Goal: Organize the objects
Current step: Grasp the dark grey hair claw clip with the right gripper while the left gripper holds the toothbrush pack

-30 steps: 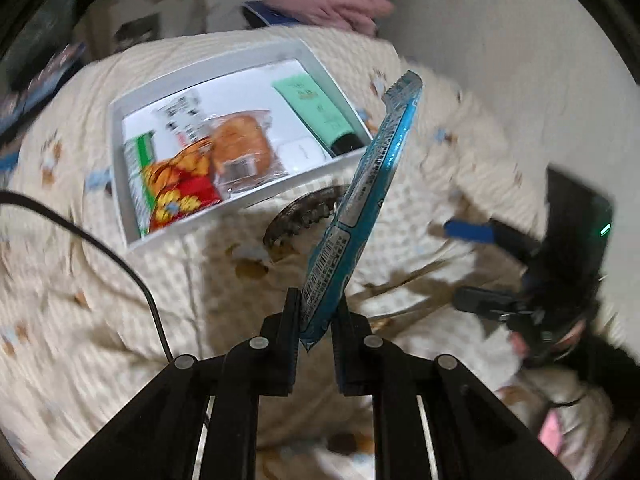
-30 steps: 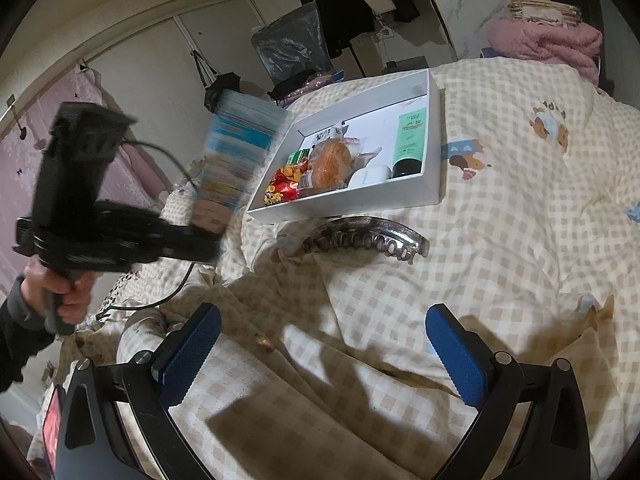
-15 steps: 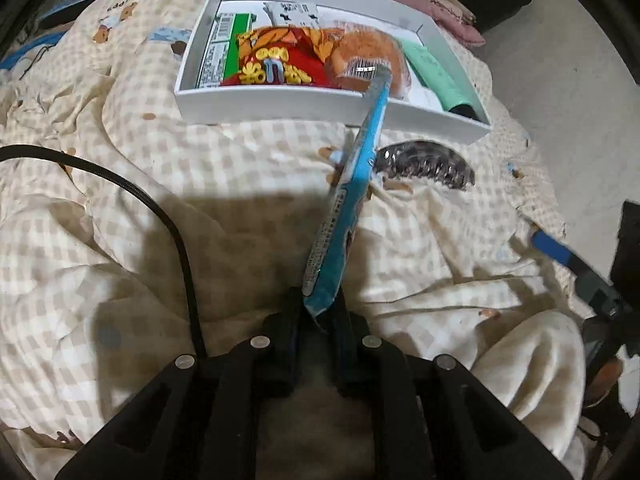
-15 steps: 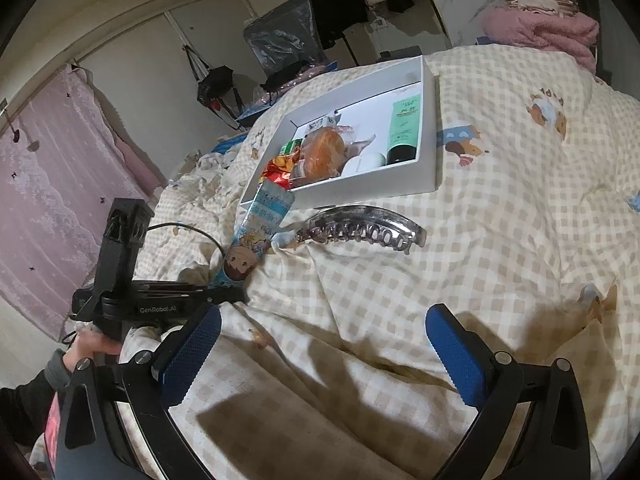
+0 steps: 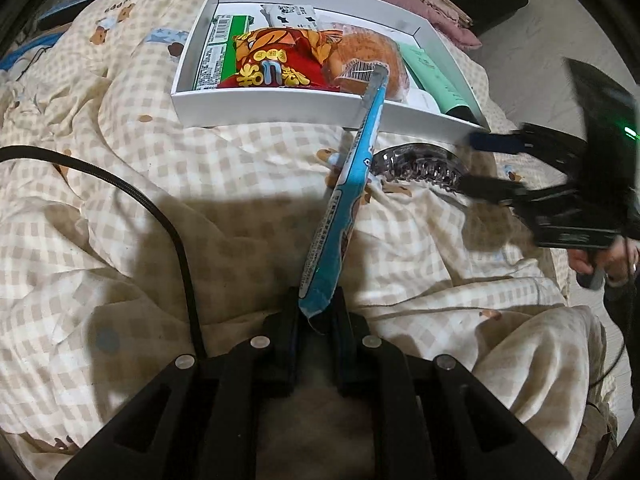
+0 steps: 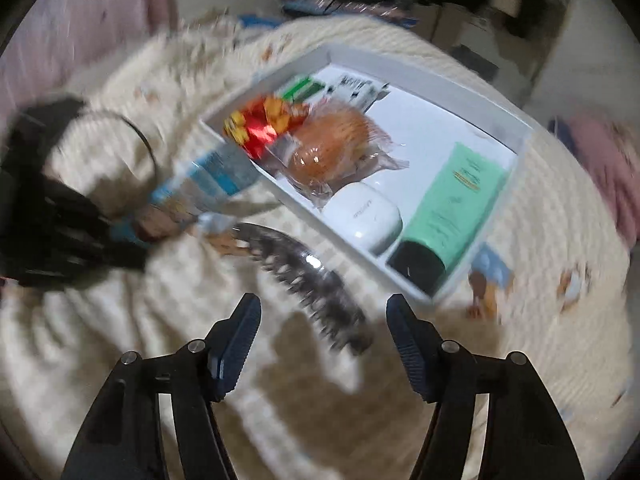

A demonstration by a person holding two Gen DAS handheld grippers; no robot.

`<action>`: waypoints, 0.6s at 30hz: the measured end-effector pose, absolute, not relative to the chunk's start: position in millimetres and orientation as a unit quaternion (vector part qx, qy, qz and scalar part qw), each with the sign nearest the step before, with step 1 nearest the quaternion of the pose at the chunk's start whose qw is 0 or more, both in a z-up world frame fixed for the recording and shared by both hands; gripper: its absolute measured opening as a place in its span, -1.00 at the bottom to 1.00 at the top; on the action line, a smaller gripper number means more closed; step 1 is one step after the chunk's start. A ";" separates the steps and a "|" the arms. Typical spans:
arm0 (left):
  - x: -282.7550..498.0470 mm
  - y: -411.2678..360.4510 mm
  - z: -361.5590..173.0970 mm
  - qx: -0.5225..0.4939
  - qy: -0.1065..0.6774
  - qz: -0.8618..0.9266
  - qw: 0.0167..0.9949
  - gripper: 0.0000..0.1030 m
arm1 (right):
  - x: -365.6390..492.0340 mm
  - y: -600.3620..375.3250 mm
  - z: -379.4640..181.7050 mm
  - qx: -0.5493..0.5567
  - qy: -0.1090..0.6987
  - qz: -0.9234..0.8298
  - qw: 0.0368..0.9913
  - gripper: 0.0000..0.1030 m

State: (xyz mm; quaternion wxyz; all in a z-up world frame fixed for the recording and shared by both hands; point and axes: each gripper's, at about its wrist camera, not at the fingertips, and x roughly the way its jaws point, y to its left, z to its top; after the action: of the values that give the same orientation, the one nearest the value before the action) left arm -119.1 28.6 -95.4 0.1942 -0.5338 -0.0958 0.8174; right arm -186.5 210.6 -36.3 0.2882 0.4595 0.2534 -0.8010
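Observation:
My left gripper [image 5: 316, 312] is shut on the lower end of a long blue snack packet [image 5: 352, 184], which stands on edge and reaches up to the front wall of the white tray [image 5: 280, 108]. A dark hair claw clip [image 5: 416, 164] lies on the checked quilt just in front of the tray. My right gripper [image 6: 322, 320] hangs over the clip [image 6: 308, 280]. Its jaws are closing, with the clip's near end between the blue pads and not touching them. The right wrist view is blurred.
The tray [image 6: 420, 76] holds a red-yellow snack bag [image 5: 276, 60], a wrapped bun [image 6: 328, 140], a white case [image 6: 360, 216], a green tube [image 6: 456, 200] and a green packet [image 5: 224, 52]. A black cable [image 5: 152, 208] crosses the quilt at left. Pink folded cloth [image 5: 420, 0] lies beyond the tray.
The left gripper came down with the blue packet toward the tray's front wall. The right gripper swung across and rolled over the hair clip, and its jaws narrowed.

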 end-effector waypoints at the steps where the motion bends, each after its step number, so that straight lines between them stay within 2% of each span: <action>1: -118.7 27.9 -95.5 -0.534 -0.097 0.817 0.194 -0.72 | -192.6 204.4 -45.5 0.474 0.264 -0.788 0.292 0.27; 4: -116.2 26.4 -93.8 -0.530 -0.097 0.820 0.195 -0.72 | -196.4 187.1 -73.2 0.480 0.348 -0.762 0.260 -0.24; 5: -115.4 26.2 -92.6 -0.527 -0.098 0.821 0.196 -0.72 | -195.1 184.6 -76.5 0.481 0.359 -0.758 0.254 -0.32; 12: -118.2 31.7 -82.1 -0.519 -0.083 0.826 0.204 -0.64 | -157.7 224.5 -28.1 0.483 0.214 -0.812 0.248 -0.33; 18: -129.9 38.2 -68.9 -0.509 -0.058 0.833 0.210 -0.59 | -137.1 252.7 -27.1 0.522 0.109 -0.804 0.263 -0.33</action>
State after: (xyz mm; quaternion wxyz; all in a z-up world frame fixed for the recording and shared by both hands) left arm -129.9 38.2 -68.9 0.2099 -0.5094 -0.0575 0.8326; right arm -137.1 252.7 -27.1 0.2631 0.5221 0.1088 -0.8040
